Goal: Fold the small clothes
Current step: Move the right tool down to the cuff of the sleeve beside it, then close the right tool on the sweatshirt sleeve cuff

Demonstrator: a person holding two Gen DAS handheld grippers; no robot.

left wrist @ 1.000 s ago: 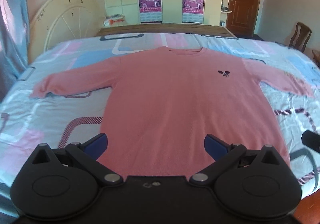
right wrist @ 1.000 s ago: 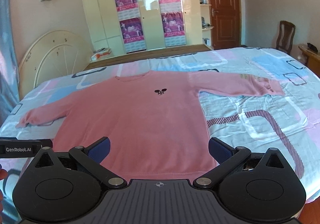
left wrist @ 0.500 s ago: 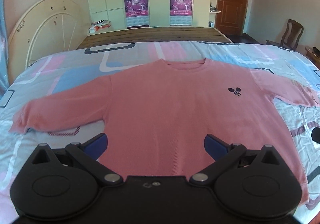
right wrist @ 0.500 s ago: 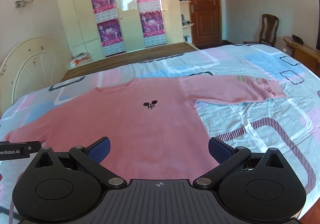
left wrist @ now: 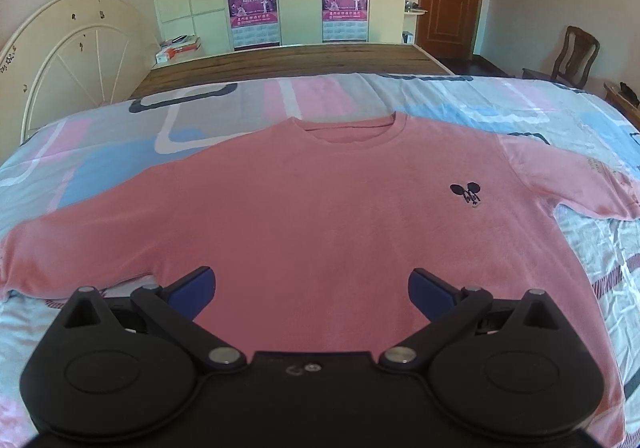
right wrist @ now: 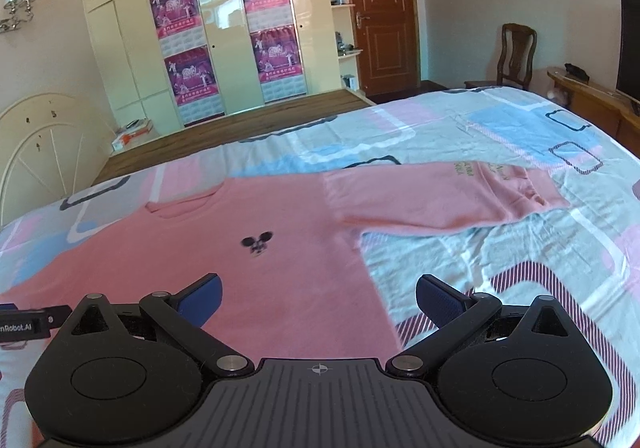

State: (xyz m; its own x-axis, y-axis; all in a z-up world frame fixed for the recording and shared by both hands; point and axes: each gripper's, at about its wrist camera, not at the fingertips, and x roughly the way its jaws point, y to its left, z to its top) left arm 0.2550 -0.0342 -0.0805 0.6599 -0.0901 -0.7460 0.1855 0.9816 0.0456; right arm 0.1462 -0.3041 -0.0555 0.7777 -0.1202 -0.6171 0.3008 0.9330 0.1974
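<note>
Left wrist view shows us our left claw (left wrist: 311, 288) spread wide and holding nothing, hovering over the lower part of a pink long-sleeved sweater (left wrist: 320, 207) that lies flat, front up, on the patterned bedsheet (left wrist: 100, 151); its small black mouse-head logo (left wrist: 466, 193) sits on the chest, and both sleeves stretch out sideways. Right wrist view shows our right claw (right wrist: 319, 298) equally spread and empty, above the sweater's hem edge; one sleeve (right wrist: 440, 199) lies beyond it, and the left tool's body (right wrist: 24, 324) peeks in at the frame's left edge.
</note>
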